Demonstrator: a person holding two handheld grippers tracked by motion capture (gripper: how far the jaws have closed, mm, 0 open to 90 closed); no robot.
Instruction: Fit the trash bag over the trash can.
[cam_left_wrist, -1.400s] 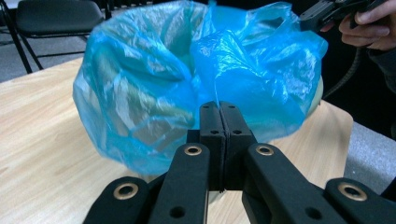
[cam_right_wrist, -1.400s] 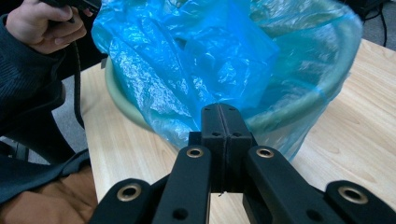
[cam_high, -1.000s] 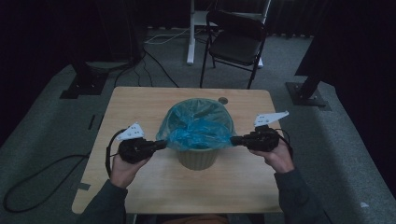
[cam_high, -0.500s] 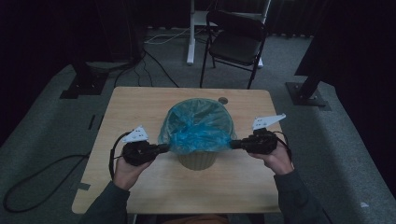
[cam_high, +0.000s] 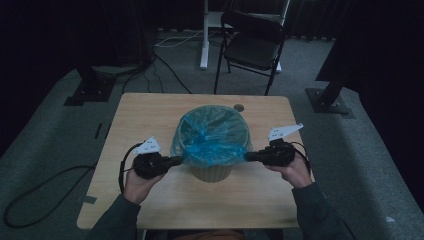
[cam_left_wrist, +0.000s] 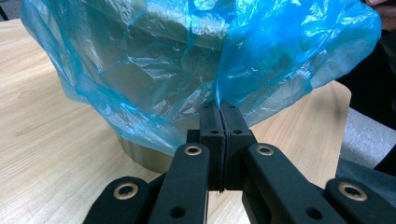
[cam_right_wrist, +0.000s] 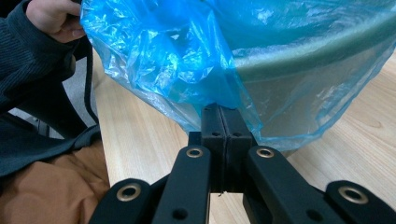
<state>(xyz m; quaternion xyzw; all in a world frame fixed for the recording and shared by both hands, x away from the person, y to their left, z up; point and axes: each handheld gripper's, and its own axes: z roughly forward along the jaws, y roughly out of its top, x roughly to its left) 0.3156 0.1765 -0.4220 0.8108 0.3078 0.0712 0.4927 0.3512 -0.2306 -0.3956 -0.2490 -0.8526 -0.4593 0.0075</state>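
A beige round bin (cam_high: 212, 172) stands in the middle of the wooden table (cam_high: 150, 112). A thin blue plastic bag (cam_high: 212, 137) lines it and hangs over its rim. My left gripper (cam_high: 178, 160) is at the bin's left side, shut on the bag's hem (cam_left_wrist: 219, 95). At the bin's right side, my right gripper (cam_high: 248, 156) is shut on the bag's hem (cam_right_wrist: 219, 100). In both gripper views the black jaws are pressed together with blue film pinched between them. The bin's wall (cam_left_wrist: 140, 156) shows under the film, as does its rim (cam_right_wrist: 303, 56).
A black folding chair (cam_high: 252, 47) and a white stand leg (cam_high: 204, 35) are beyond the table's far edge. Cables (cam_high: 45, 195) lie on the grey carpet at the left. A small round mark (cam_high: 239, 107) lies on the table behind the bin.
Both grippers have sunk a little toward the table with the bag's hem in them, drawing the film further down the bin's sides.
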